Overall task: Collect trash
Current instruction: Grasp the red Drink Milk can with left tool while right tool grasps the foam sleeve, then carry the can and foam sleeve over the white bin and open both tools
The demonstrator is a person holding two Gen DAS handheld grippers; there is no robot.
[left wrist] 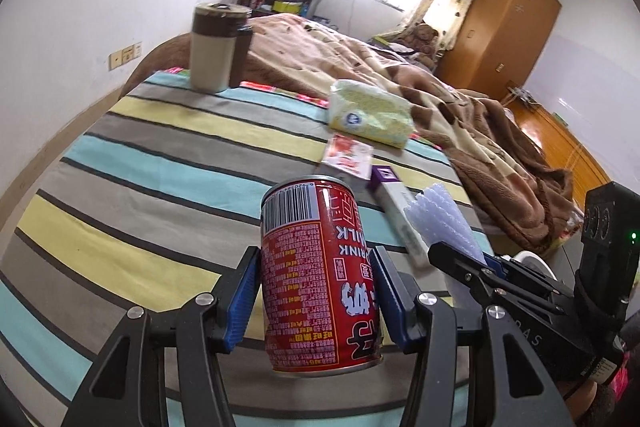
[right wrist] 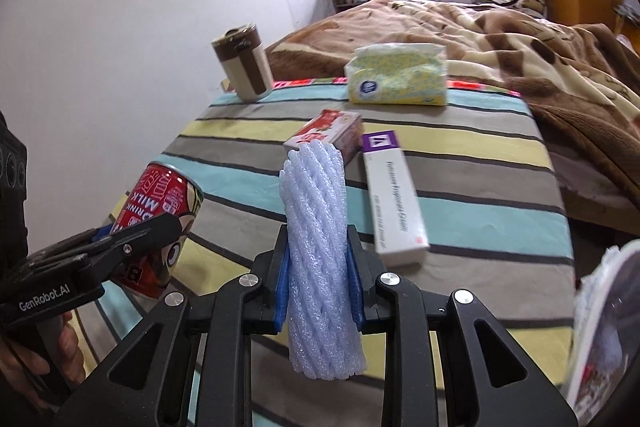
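Striped tablecloth [right wrist: 460,211] beside bed: red milk can [left wrist: 320,275] clamped in left gripper [left wrist: 316,301], upside down; foam net [right wrist: 318,247] pinched by right gripper [right wrist: 320,287]; lidded mug [right wrist: 244,63] upright behind.

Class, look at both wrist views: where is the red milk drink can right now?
The red can is clamped in the left claw, lifted above the striped tablecloth, left of the right claw's white foam netting.

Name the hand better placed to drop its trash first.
Right, probably. A white bin-like rim shows just beside the right gripper, which grips the foam net. The left gripper, holding the red can, sits farther over.
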